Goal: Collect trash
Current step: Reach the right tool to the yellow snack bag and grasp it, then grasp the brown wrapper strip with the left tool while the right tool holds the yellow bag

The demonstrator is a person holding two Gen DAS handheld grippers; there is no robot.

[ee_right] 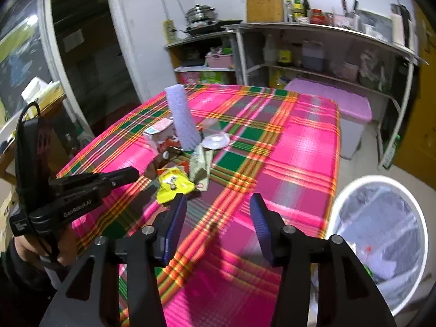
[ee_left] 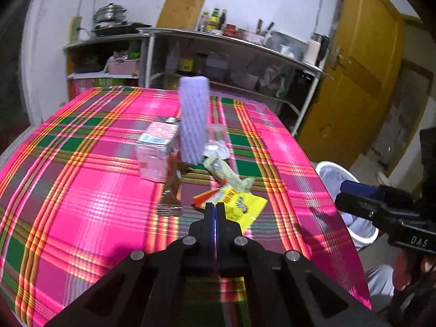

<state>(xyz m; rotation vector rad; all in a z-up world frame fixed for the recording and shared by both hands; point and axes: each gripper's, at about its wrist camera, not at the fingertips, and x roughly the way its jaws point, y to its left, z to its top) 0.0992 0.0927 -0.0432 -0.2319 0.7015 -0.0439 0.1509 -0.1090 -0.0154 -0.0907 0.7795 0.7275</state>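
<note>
On the pink plaid tablecloth (ee_left: 81,190) lies a cluster of trash: a yellow wrapper (ee_left: 239,204) (ee_right: 174,185), a pale green wrapper (ee_left: 226,173) (ee_right: 201,166), a brown wrapper (ee_left: 171,188), a pink carton (ee_left: 156,150) (ee_right: 158,133), a clear plastic lid (ee_right: 216,140) and an upright lavender foam sleeve (ee_left: 193,120) (ee_right: 182,120). My left gripper (ee_left: 215,207) (ee_right: 137,174) is shut, its tips at the yellow wrapper's near edge; the right wrist view shows a gap between them. My right gripper (ee_right: 218,199) (ee_left: 340,194) stands open and empty near the table's right edge.
A white bin (ee_right: 376,178) (ee_left: 327,164) with a plastic liner stands on the floor by the table's right side. Behind the table are metal shelves (ee_right: 327,31) crowded with bottles and pots, a purple-topped stool (ee_right: 335,98) and a yellow door (ee_left: 354,68).
</note>
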